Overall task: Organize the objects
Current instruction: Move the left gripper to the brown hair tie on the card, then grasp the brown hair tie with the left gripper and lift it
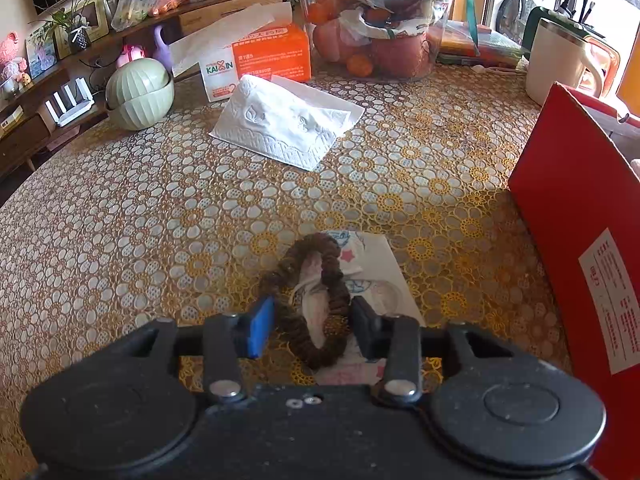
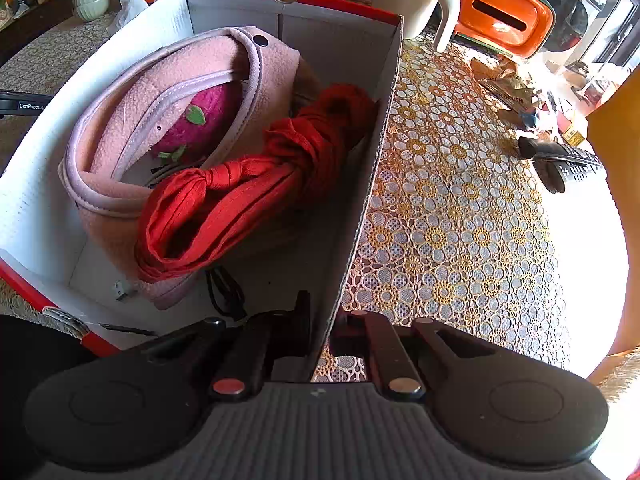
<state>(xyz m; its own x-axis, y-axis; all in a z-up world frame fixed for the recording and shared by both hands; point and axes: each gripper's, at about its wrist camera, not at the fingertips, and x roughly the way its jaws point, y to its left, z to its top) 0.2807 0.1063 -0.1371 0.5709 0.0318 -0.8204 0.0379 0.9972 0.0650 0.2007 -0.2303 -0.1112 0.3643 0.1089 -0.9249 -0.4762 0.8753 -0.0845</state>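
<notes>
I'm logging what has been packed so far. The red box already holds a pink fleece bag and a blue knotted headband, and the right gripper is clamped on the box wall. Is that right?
One detail is off: the knotted headband is red, not blue, as the right wrist view shows. The rest stands: it lies in the red box with the pink fleece bag, and the right gripper is clamped on the box wall.

We see an orange tissue box (image 1: 256,60) at upper centre of the left view; green stacked bowls (image 1: 138,94) to its left; a cream mug (image 1: 560,60) upper right; a remote control (image 2: 568,160) at right of the right view.
</notes>
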